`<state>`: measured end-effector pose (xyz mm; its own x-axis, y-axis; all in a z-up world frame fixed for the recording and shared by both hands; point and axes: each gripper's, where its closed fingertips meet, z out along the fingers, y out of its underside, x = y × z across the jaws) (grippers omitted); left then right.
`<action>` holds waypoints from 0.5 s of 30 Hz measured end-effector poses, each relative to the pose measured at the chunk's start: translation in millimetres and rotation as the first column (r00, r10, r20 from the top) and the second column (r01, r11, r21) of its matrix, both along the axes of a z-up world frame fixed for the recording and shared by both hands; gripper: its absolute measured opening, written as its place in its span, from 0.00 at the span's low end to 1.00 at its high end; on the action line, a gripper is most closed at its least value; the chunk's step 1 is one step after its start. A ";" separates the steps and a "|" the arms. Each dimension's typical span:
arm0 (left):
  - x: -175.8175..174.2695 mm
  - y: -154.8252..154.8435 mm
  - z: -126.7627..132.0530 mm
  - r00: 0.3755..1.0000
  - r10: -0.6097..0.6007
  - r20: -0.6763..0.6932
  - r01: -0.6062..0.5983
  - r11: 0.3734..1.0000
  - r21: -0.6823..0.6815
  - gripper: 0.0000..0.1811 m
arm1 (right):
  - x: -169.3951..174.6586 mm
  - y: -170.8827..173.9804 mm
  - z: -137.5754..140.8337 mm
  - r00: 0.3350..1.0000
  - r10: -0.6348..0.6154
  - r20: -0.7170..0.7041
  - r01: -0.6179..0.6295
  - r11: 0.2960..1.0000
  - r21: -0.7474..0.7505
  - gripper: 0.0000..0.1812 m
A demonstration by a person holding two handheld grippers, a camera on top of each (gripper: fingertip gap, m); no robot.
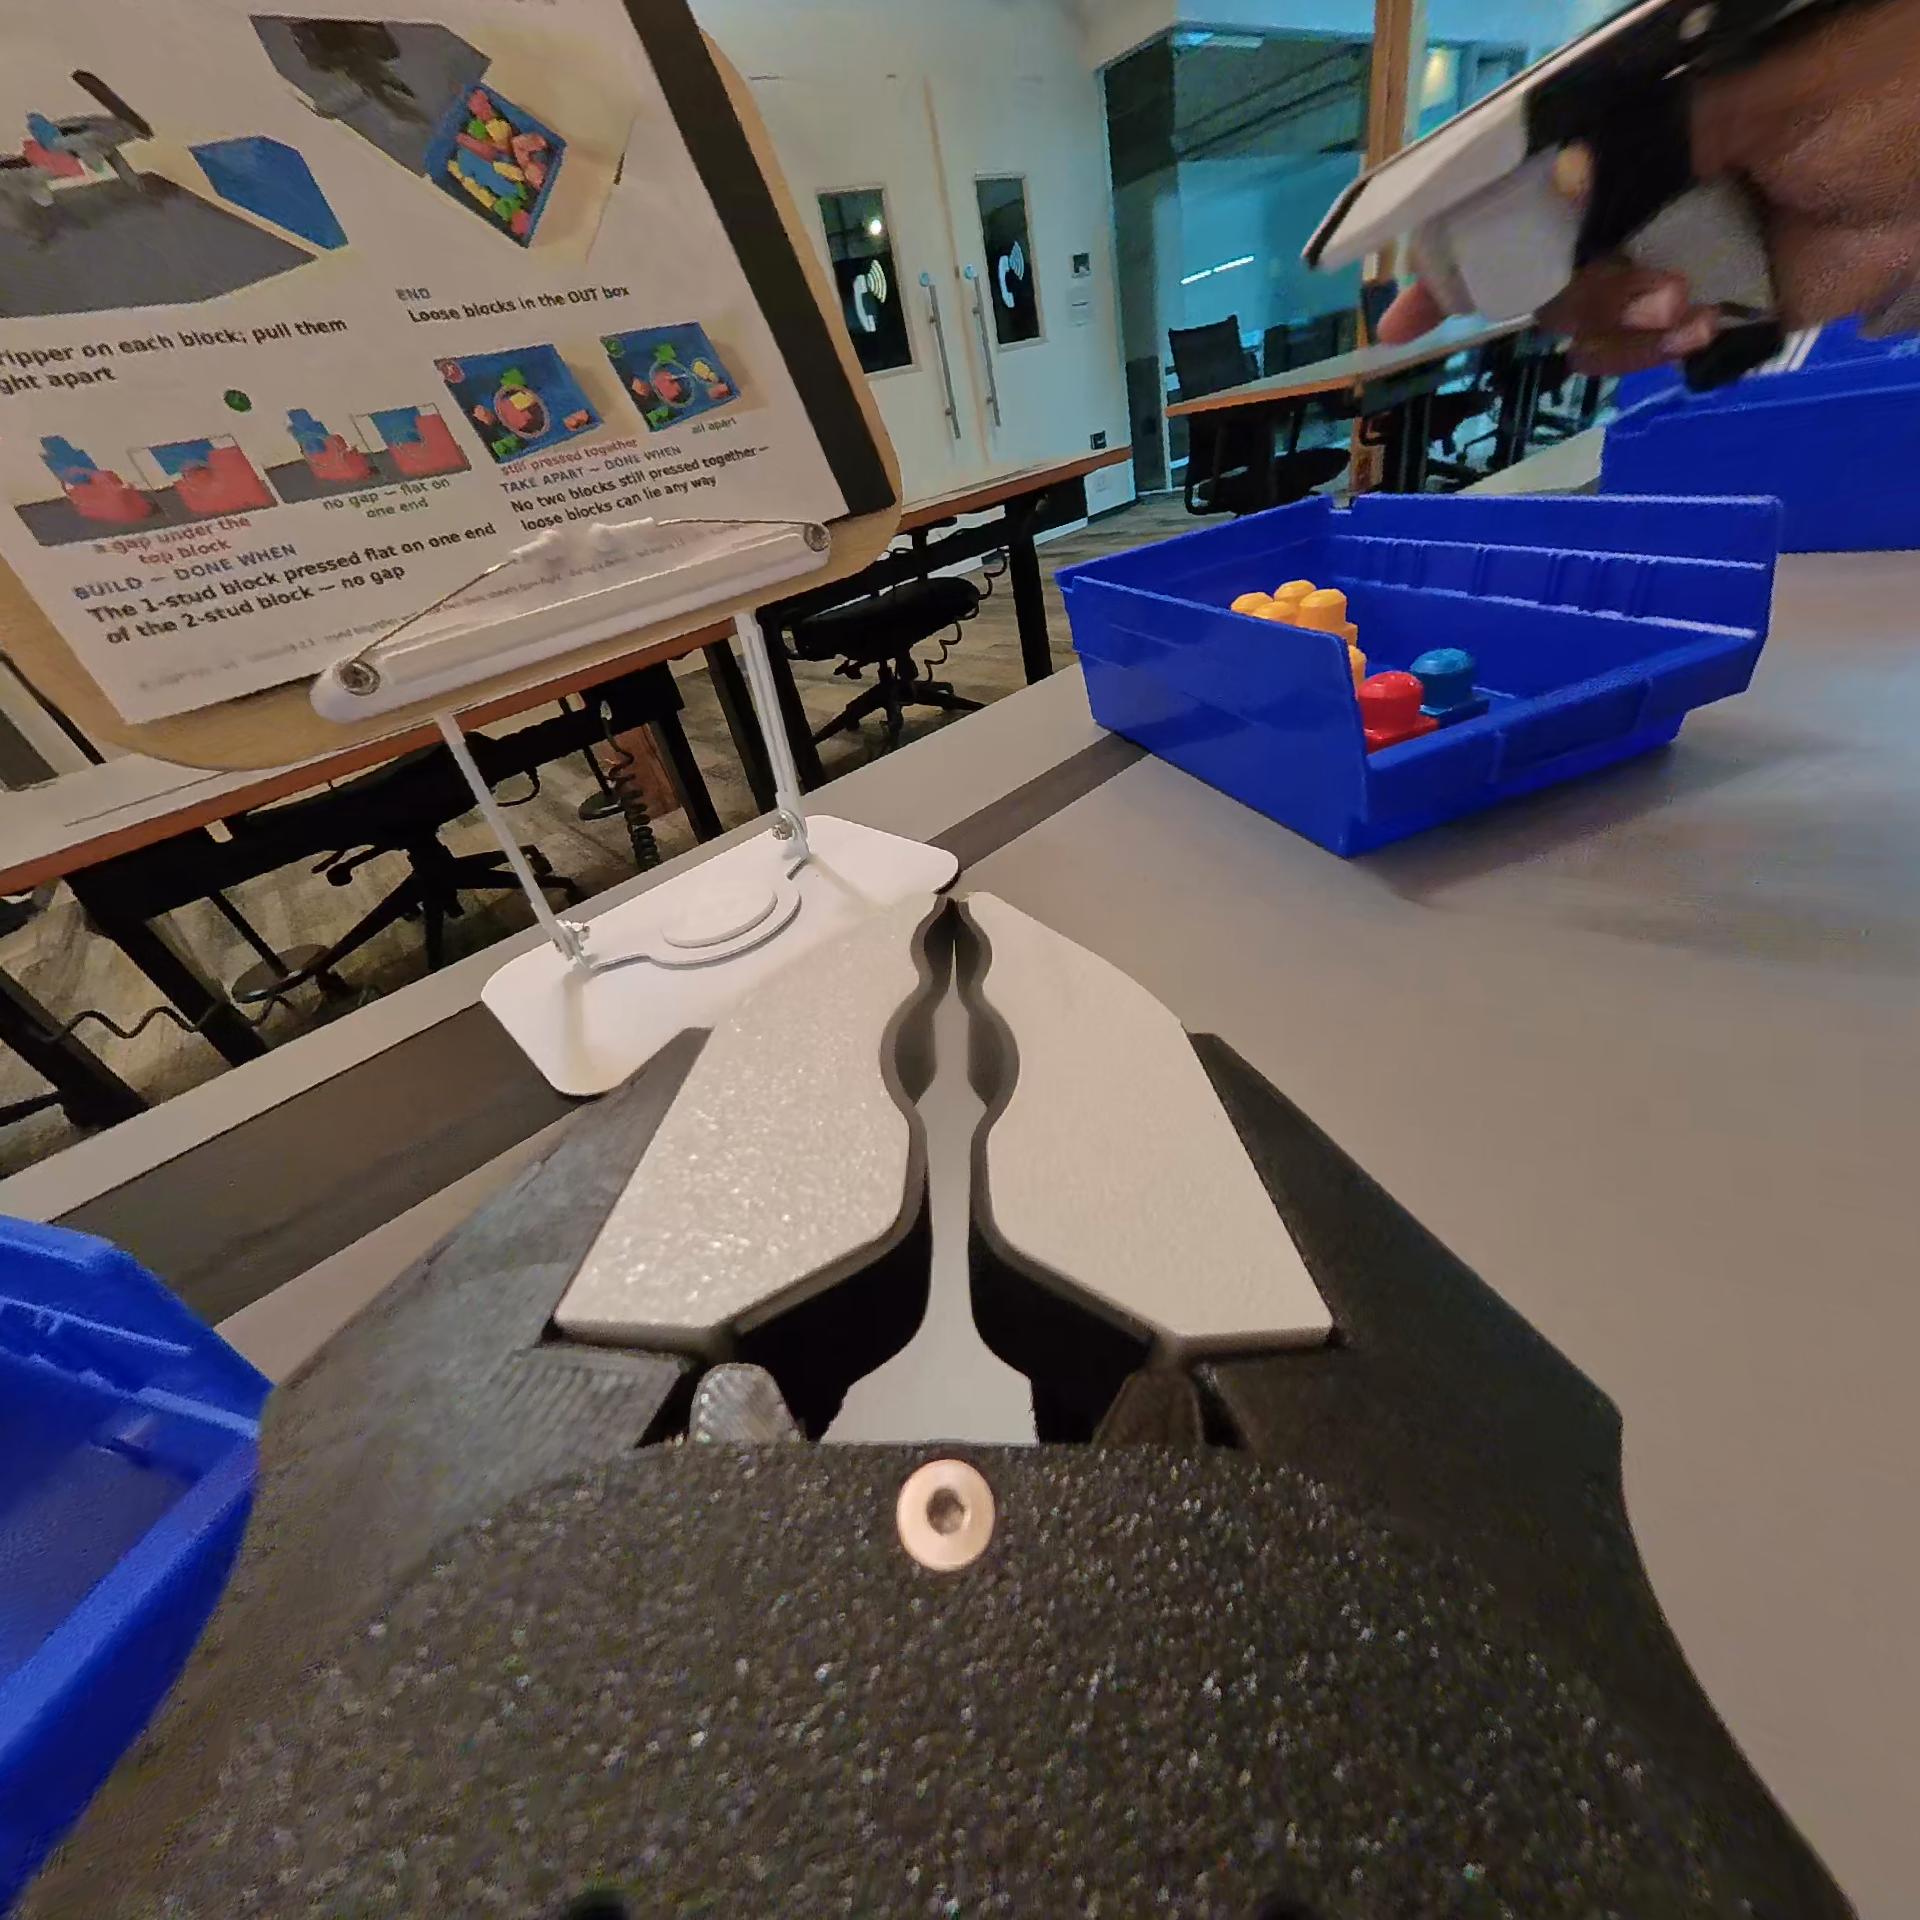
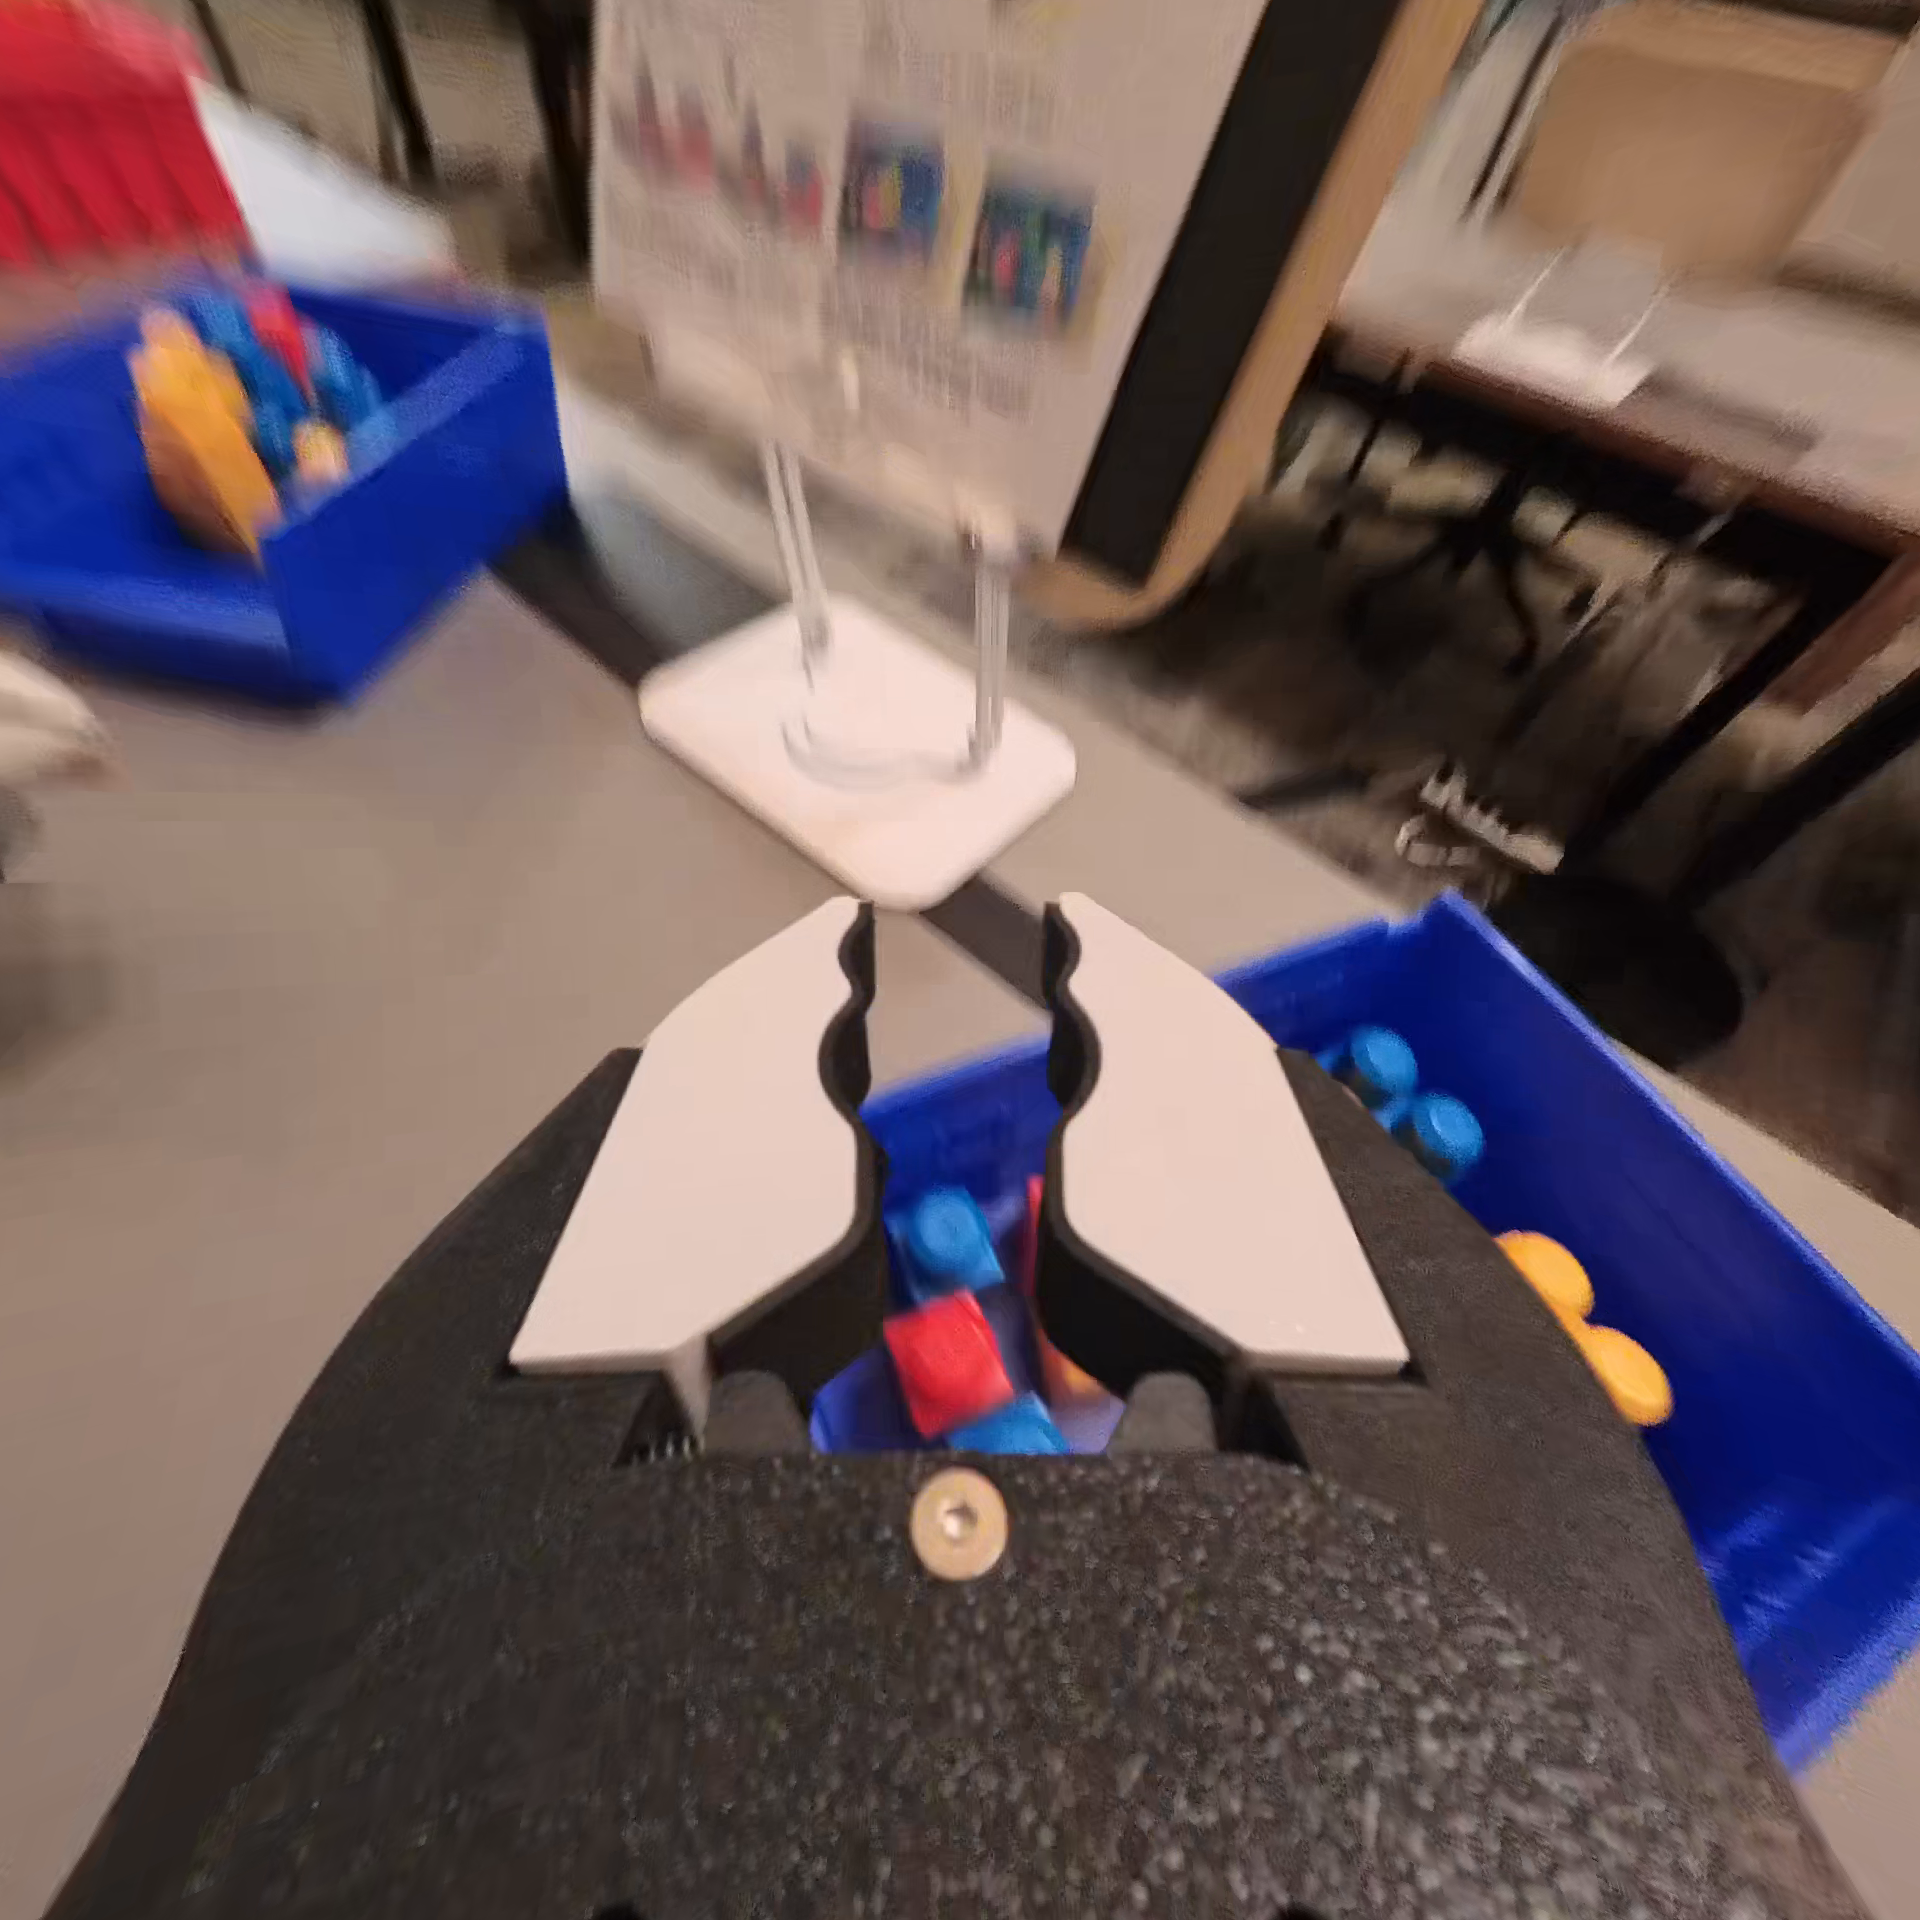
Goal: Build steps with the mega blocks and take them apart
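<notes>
My left gripper (image 1: pixel 954 909) is shut and empty, low over the grey table (image 1: pixel 1455 1039). A blue bin (image 1: pixel 1226 686) at the right of the left wrist view holds orange (image 1: pixel 1299 608), red (image 1: pixel 1390 701) and blue (image 1: pixel 1444 675) blocks. My right gripper (image 2: pixel 958 914) is open and empty, above a blue bin (image 2: pixel 1683 1299) with a red block (image 2: pixel 945 1356), blue blocks (image 2: pixel 1377 1065) and orange blocks (image 2: pixel 1548 1273). The right wrist view is blurred. The right gripper's body and the hand holding it (image 1: pixel 1621 208) show at the top right of the left wrist view.
A white stand (image 1: pixel 717 935) with an instruction sheet (image 1: pixel 364 312) sits at the table's far edge; it also shows in the right wrist view (image 2: pixel 862 779). Another blue bin (image 1: pixel 94 1455) is at my left. A farther blue bin (image 2: pixel 270 499) holds blocks. Office chairs and desks lie beyond. Some 30 cm of space lies between my two pairs of fingers.
</notes>
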<state>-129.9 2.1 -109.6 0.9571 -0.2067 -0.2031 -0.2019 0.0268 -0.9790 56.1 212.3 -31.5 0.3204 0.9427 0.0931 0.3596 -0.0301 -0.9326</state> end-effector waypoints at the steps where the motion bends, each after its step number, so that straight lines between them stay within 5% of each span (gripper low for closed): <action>1: -0.9 0.0 0.2 1.000 0.002 0.015 -0.002 1.000 -0.001 0.00 | -1.5 -9.9 15.3 0.993 -0.047 -0.106 0.048 0.999 0.014 0.14; 3: -3.5 -0.4 0.0 0.999 0.004 0.050 -0.003 1.000 -0.015 0.00 | 3.9 -27.4 31.3 0.947 -0.161 -0.278 0.177 0.984 0.033 0.07; 6: -10.1 -2.5 4.2 0.996 0.015 0.090 -0.015 1.000 -0.009 0.00 | 3.0 -61.0 18.2 0.893 -0.200 -0.402 0.232 0.972 0.034 0.00; 12: -34.9 -8.6 19.4 0.990 0.088 0.107 -0.092 0.995 0.027 0.00 | -28.6 -95.8 -54.6 0.917 -0.114 -0.381 0.148 0.987 0.061 0.00; 15: -62.3 -14.0 25.7 0.974 0.178 0.137 -0.184 0.982 0.034 0.00 | -37.0 -107.3 -69.5 0.946 -0.052 -0.321 0.090 0.990 0.105 0.00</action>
